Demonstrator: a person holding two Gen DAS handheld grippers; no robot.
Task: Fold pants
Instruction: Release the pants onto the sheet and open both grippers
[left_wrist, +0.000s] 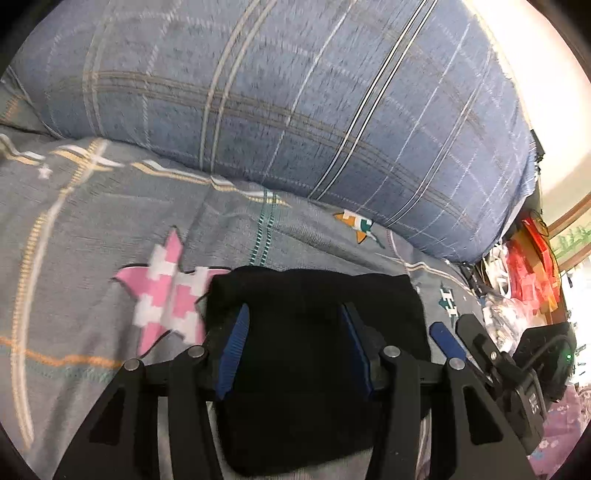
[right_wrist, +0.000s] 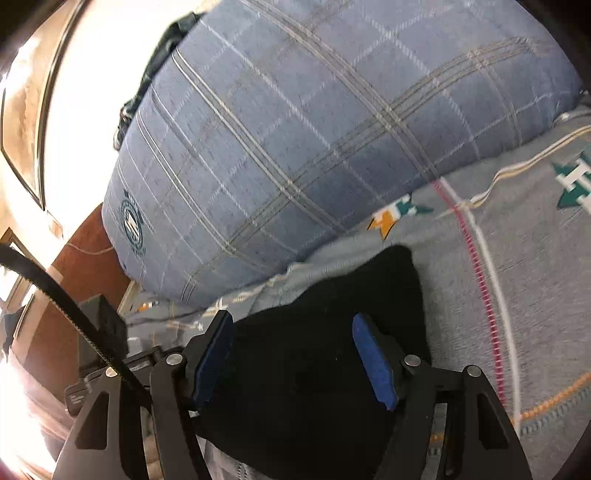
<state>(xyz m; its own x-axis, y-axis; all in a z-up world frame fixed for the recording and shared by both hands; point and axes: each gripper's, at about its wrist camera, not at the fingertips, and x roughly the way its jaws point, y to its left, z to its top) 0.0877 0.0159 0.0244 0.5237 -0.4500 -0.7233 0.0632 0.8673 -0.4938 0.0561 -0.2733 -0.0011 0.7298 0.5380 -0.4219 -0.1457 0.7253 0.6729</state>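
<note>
Pants (left_wrist: 317, 354), black and folded into a compact rectangular bundle, lie on a grey bedsheet (left_wrist: 92, 229) directly beneath and just ahead of the left tool (left_wrist: 297, 325) in the left wrist view. This tool's two blue-padded fingers (left_wrist: 236, 343) stand wide apart over the dark cloth, gripping nothing. A pink-and-white checked star (left_wrist: 162, 295) printed on the sheet sits to the tool's left, touching the bundle's edge. Beyond the bundle rises a large blue plaid pillow (left_wrist: 295, 110). To the tool's right, one blue pad of the right tool (left_wrist: 443, 339) shows beside the bundle.

From the right wrist view, the right tool (right_wrist: 295, 332) also hangs with its fingers (right_wrist: 373, 362) spread wide over the pants (right_wrist: 325, 332), which fill the space between and below them. The pillow (right_wrist: 314, 129) lies ahead, and the bedsheet (right_wrist: 517, 277) stretches to the tool's right.
</note>
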